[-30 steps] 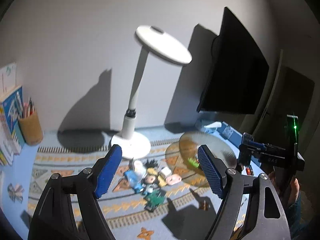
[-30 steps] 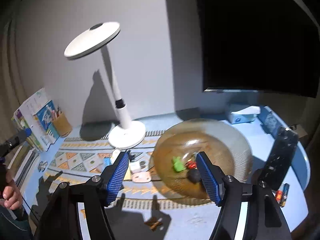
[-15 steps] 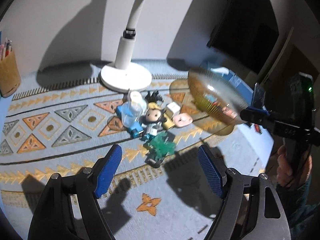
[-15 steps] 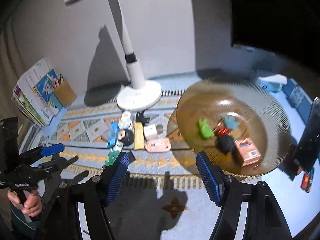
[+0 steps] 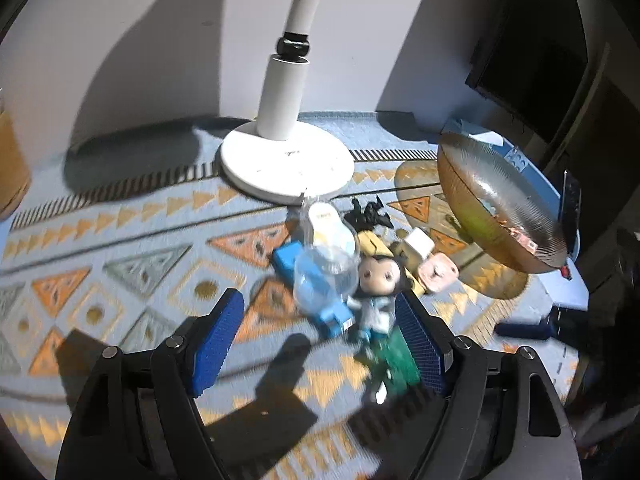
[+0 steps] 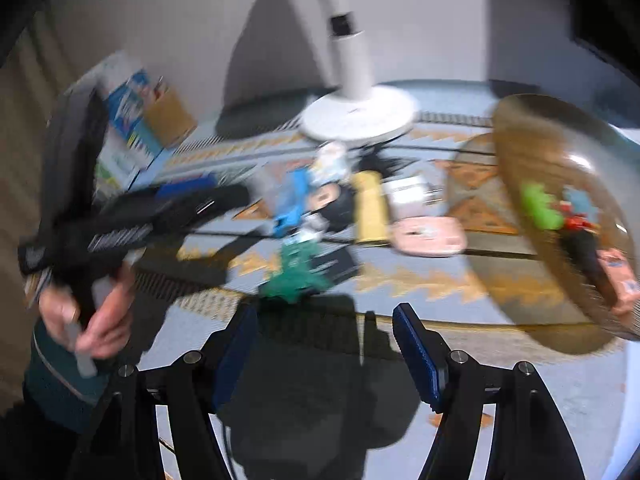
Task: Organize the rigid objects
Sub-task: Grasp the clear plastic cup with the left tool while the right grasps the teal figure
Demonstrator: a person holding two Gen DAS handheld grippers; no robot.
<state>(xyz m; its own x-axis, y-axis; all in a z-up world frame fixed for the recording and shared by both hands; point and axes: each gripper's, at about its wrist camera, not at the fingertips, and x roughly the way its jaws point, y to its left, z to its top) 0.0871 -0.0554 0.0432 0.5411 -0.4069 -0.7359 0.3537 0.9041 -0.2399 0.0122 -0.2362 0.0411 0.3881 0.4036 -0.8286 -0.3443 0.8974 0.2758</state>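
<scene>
A pile of small toys lies on the patterned mat: a big-headed doll figure (image 5: pixel 378 284), a blue block (image 5: pixel 316 300) under a clear plastic dome (image 5: pixel 326 276), a green toy (image 5: pixel 396 360), a yellow piece (image 6: pixel 370 208) and a pink piece (image 5: pixel 438 274). My left gripper (image 5: pixel 320 344) is open, low over the mat, with the doll and green toy near its right finger. My right gripper (image 6: pixel 326 354) is open and empty, just short of the green toy (image 6: pixel 296 276). An amber glass bowl (image 6: pixel 520 168) at right holds several small toys.
A white desk lamp base (image 5: pixel 286 166) stands behind the pile. Books and a pencil cup (image 6: pixel 168 116) stand at the back left. The left gripper (image 6: pixel 132 220) and its hand show in the blurred right wrist view. A dark monitor (image 5: pixel 532 60) is at right.
Both grippers have come down and forward toward the toy pile. The left gripper now has the doll and green toy near its right finger. Both stay open.
</scene>
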